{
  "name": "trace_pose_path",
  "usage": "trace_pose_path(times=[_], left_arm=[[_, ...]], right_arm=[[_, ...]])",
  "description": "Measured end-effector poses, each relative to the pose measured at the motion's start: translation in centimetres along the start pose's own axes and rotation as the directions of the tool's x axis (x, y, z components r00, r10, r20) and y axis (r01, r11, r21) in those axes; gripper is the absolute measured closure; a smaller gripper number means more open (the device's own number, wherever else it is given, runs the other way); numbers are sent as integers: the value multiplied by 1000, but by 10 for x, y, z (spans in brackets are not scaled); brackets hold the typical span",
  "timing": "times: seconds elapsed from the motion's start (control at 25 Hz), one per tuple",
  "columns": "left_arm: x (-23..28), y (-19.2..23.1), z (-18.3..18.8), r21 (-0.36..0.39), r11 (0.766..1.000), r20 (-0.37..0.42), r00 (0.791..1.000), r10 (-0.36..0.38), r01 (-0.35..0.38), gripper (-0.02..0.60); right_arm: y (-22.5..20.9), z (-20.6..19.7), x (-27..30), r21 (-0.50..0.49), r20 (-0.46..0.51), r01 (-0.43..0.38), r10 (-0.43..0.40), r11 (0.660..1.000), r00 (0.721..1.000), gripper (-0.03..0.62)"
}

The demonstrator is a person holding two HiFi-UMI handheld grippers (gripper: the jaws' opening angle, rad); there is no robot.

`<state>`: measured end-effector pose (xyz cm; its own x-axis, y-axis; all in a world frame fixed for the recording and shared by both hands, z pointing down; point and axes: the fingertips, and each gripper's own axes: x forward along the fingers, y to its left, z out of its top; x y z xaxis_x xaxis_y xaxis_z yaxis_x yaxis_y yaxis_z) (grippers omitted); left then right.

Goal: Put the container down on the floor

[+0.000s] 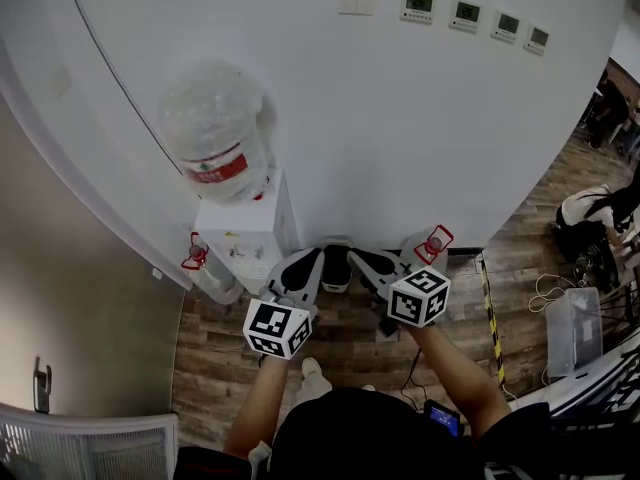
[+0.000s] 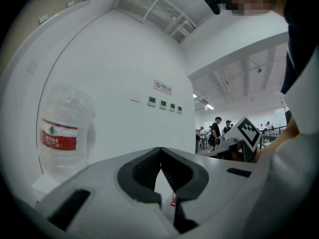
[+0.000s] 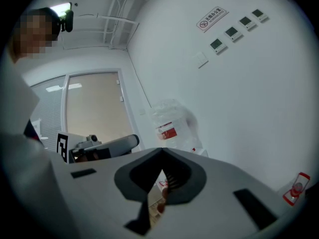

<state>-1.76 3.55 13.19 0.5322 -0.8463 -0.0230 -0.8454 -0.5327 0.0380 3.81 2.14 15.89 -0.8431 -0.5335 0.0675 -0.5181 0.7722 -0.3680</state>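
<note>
Jaws together, tip to tip, on the left hand-held gripper [image 2: 160, 149]; nothing pinched between the ribbed pads. Same on the right hand-held gripper [image 3: 162, 150]: closed and empty. Both held level, side by side, noses angled toward each other. Between the two noses in the head view, a pale grey-white container [image 1: 337, 266], low against the white wall [image 1: 400, 128]. Contact with either nose not clear, nor whether resting on the wooden floor [image 1: 330, 353] or lifted off it. Just left of the container, a white water dispenser [image 1: 245, 236] topped by an inverted water bottle [image 1: 215, 133] with a red label. At the dispenser's foot, a clear jug [image 1: 203, 261] with a red handle. A second clear jug [image 1: 430, 244] just beyond the right hand-held gripper. High on the wall, a row of thermostat panels [image 1: 465, 13]. Farther right, yellow-black tape [image 1: 492, 318] along the floor and a clear plastic box [image 1: 572, 330].
</note>
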Motion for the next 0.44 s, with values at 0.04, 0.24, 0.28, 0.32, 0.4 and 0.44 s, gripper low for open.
trace_pose_path(times=[0.04, 0.24, 0.28, 0.32, 0.4, 0.44], left_arm=[[-1, 0, 0, -3, 1000, -1, 1000, 1, -1, 563], [-6, -4, -5, -17, 1000, -4, 1000, 7, -7, 563], [-7, -5, -6, -19, 1000, -7, 1000, 6, -6, 563], [-7, -6, -7, -22, 1000, -8, 1000, 4, -5, 563], [-8, -6, -6, -26, 1000, -9, 1000, 5, -5, 563], [-9, -6, -6, -28, 1000, -8, 1000, 6, -7, 563]], right_arm=[[0, 0, -1, -1, 0, 1, -1, 1000, 1000, 565], [3, -4, -5, 3, -4, 0, 0, 1000, 1000, 565], [3, -5, -6, 6, -3, 0, 0, 1000, 1000, 565], [4, -5, -7, 7, -3, 1, -1, 1000, 1000, 565], [5, -4, -8, 5, -1, 3, -3, 1000, 1000, 565], [6, -4, -9, 3, 1, 4, -4, 1000, 1000, 565]])
